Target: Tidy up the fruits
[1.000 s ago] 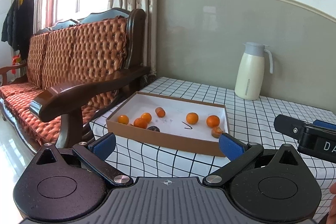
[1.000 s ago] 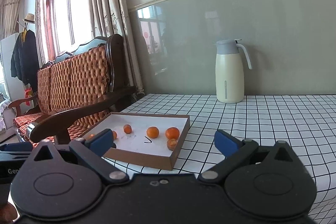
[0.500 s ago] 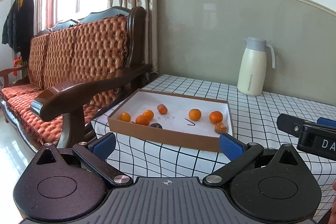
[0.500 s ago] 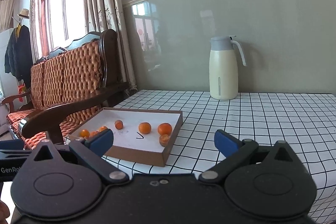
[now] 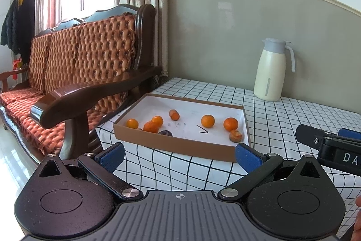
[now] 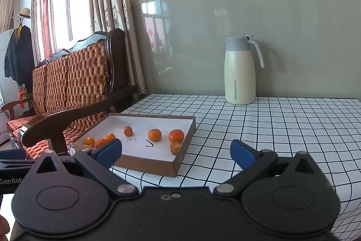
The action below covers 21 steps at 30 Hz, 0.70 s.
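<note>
Checked cloth, white with black lines, covers the table (image 5: pixel 282 119) seen from the left wrist, with a grey-green wall behind and a wooden sofa (image 5: pixel 85 73) with quilted orange cushions at the left. On the near left part of the table a shallow cardboard box (image 5: pixel 171 143), brown outside and white inside, is set, with a small black tick mark drawn on its floor. Seven orange fruits are counted in it: three small round ones (image 5: pixel 146 124) grouped at the left, one oblong piece (image 5: pixel 174 114) farther back, two round ones (image 5: pixel 207 121) right of centre, and a duller, partly peeled-looking one (image 5: pixel 235 135) near the right wall. One dark purplish item (image 5: pixel 165 133) is half hidden behind the near wall and cannot be identified. One cream jug (image 5: pixel 271 70) with a grey lid is placed at the far right. The left gripper (image 5: pixel 179 155) is held with its blue pads spread wide, nothing between them, just short of the box; part of the right gripper (image 5: pixel 327 148) is seen at the right edge. From the right wrist, the same table (image 6: pixel 270 128) is shown with the box (image 6: pixel 146 162) at the near left; the same seven fruits (image 6: pixel 154 134) can be counted, the leftmost ones partly covered by a pad. The jug (image 6: pixel 240 71) is seen against the far wall. The right gripper (image 6: pixel 176 151) is likewise spread apart and empty, above the table's near edge beside the box.
</note>
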Motion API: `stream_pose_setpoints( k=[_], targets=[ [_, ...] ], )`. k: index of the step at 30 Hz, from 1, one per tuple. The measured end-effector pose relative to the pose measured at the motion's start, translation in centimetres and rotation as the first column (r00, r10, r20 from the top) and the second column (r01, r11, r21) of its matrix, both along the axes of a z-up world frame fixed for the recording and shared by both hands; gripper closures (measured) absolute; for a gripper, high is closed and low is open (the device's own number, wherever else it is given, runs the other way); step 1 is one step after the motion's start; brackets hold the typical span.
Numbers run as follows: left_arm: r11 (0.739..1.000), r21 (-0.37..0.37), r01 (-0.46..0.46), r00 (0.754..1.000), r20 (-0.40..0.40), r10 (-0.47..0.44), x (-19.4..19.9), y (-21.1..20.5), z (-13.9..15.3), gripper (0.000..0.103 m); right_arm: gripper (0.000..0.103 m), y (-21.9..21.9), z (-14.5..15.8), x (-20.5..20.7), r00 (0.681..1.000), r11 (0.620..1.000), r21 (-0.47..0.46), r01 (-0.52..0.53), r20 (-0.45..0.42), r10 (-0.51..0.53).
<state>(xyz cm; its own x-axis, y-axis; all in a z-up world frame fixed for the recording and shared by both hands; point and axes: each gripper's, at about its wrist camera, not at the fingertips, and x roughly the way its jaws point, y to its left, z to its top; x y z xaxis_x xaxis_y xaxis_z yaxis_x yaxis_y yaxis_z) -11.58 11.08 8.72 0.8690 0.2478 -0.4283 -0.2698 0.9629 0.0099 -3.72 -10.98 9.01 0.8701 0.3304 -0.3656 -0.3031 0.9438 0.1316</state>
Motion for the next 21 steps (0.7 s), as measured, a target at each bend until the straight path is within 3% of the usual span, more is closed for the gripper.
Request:
stream_pose_setpoints(
  k=[21],
  targets=[
    [1.000,-0.004,0.007,1.000,-0.002,-0.007,0.17,0.03,0.14,0.000,0.006,-0.17,-0.03,0.26,1.000,1.000,0.004,-0.001,-0.005,0.001]
  ],
)
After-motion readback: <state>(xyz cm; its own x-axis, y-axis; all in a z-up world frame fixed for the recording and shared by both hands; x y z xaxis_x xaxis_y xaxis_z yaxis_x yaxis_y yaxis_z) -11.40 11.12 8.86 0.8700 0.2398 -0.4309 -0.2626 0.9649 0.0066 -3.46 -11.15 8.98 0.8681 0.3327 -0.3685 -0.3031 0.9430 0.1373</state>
